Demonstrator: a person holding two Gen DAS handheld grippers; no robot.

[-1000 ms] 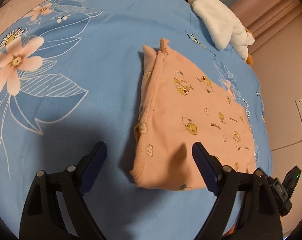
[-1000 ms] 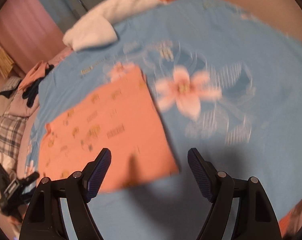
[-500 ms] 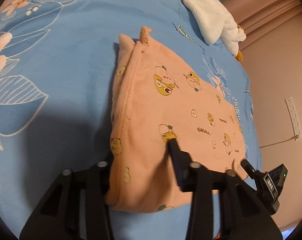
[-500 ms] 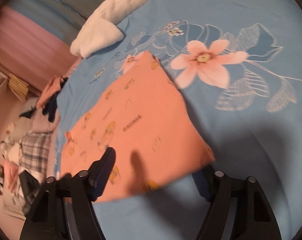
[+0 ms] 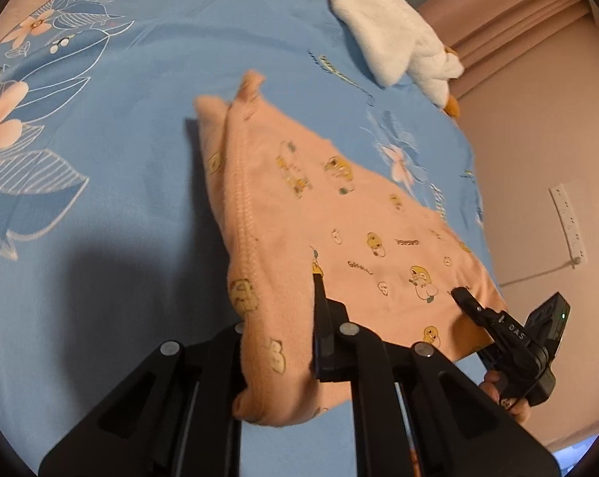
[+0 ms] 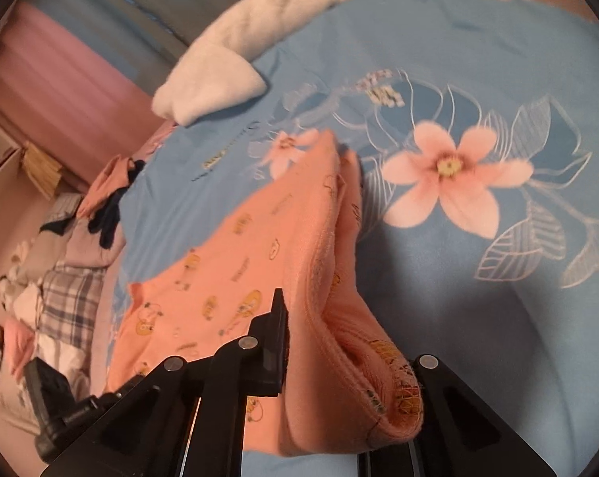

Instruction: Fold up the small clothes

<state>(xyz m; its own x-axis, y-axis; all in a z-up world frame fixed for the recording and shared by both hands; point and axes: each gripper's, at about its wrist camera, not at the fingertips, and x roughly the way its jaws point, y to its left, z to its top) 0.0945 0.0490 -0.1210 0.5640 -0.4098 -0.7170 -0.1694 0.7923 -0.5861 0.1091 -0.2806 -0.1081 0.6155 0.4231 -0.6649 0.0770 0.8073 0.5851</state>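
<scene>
1. My left gripper (image 5: 277, 342) is closing its jaws on the near left corner of the peach garment (image 5: 339, 214); a second ago they stood wide apart over that corner with nothing between them, and now the cloth is bunched between the pads.
2. My right gripper (image 6: 351, 361) is closing likewise on the near right corner, where the hemmed layers fold over; its jaws too were spread and empty a moment back; from the left wrist view I can see its black fingers (image 5: 468, 300) resting on the cloth's edge.
3. The garment lies on the blue floral bedspread (image 5: 120, 99), already doubled over by the look of its stacked hems; its near edge now lifts slightly off the bed, while the far edge rests flat.
4. The white plush toy (image 5: 391, 51) sits well apart at the bed's far side; a heap of other clothes (image 6: 61, 278) lies off the bed's edge.
5. As I judge it, with both near corners pinched, the next fold is ready; I would carry this edge over to the far one; thick layers may slip from one jaw.
</scene>
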